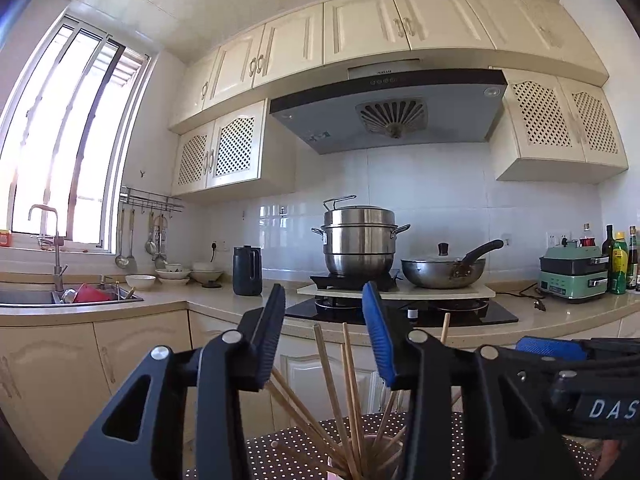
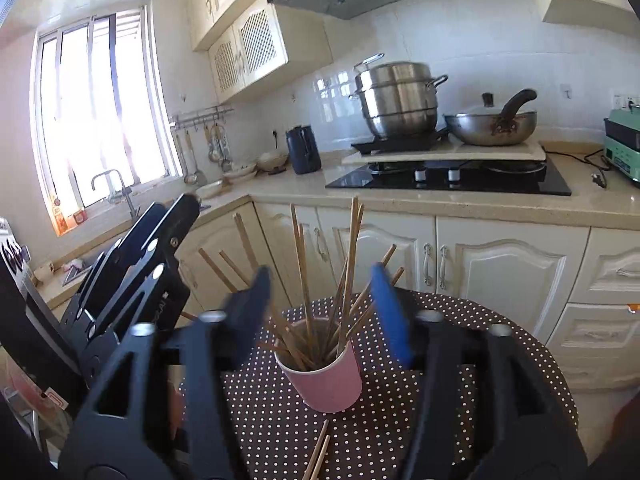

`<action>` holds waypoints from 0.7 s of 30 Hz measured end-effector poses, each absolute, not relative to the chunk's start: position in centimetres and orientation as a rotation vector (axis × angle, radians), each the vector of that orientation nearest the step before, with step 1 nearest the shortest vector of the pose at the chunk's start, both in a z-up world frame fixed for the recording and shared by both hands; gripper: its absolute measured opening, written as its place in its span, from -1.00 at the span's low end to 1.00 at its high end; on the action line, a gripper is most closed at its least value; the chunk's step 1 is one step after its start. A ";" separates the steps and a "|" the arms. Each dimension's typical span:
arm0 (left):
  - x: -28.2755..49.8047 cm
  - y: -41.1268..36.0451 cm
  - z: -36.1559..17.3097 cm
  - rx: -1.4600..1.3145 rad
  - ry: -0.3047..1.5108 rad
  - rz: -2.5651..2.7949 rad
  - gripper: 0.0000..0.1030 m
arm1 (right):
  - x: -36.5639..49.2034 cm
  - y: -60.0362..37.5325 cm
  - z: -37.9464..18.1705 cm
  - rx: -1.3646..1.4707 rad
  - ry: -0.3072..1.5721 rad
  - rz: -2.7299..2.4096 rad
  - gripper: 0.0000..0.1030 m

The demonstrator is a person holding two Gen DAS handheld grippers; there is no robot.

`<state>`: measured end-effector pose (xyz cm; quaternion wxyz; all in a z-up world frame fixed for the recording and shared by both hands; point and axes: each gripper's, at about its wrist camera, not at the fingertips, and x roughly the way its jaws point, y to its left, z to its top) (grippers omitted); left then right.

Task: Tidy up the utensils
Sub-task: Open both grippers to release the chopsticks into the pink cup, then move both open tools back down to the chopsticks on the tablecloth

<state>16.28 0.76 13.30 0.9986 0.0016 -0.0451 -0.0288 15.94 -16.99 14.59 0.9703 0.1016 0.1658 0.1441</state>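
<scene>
A pink cup (image 2: 326, 380) stands on a brown polka-dot table (image 2: 400, 420) and holds several wooden chopsticks (image 2: 348, 256) that fan upward. Two loose chopsticks (image 2: 318, 452) lie on the cloth in front of the cup. My right gripper (image 2: 320, 274) is open above the cup, its pads apart from the sticks. My left gripper (image 1: 324, 292) is also open, level and higher, with the chopsticks' tips (image 1: 332, 380) rising below and between its fingers without touching them. The cup's rim (image 1: 368, 452) shows at the bottom of the left wrist view.
Beyond the table runs a kitchen counter (image 2: 480, 200) with a black hob (image 2: 452, 178), a steel steamer pot (image 2: 400, 100), a wok (image 2: 492, 124), a dark jug (image 2: 303, 150) and a green appliance (image 2: 622, 148). A sink (image 1: 28, 296) lies under the window. White cabinet doors (image 2: 500, 276) face the table.
</scene>
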 end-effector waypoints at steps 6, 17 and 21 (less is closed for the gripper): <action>13.3 1.1 14.2 0.000 -0.106 -0.067 0.03 | 13.5 -17.9 15.3 0.220 0.288 0.289 0.45; 9.3 0.7 12.0 0.031 -0.007 -0.062 0.12 | 10.3 -19.0 12.9 0.225 0.306 0.260 0.69; 8.5 0.5 10.7 0.031 0.053 -0.060 0.13 | 9.8 -19.4 11.4 0.239 0.352 0.244 0.73</action>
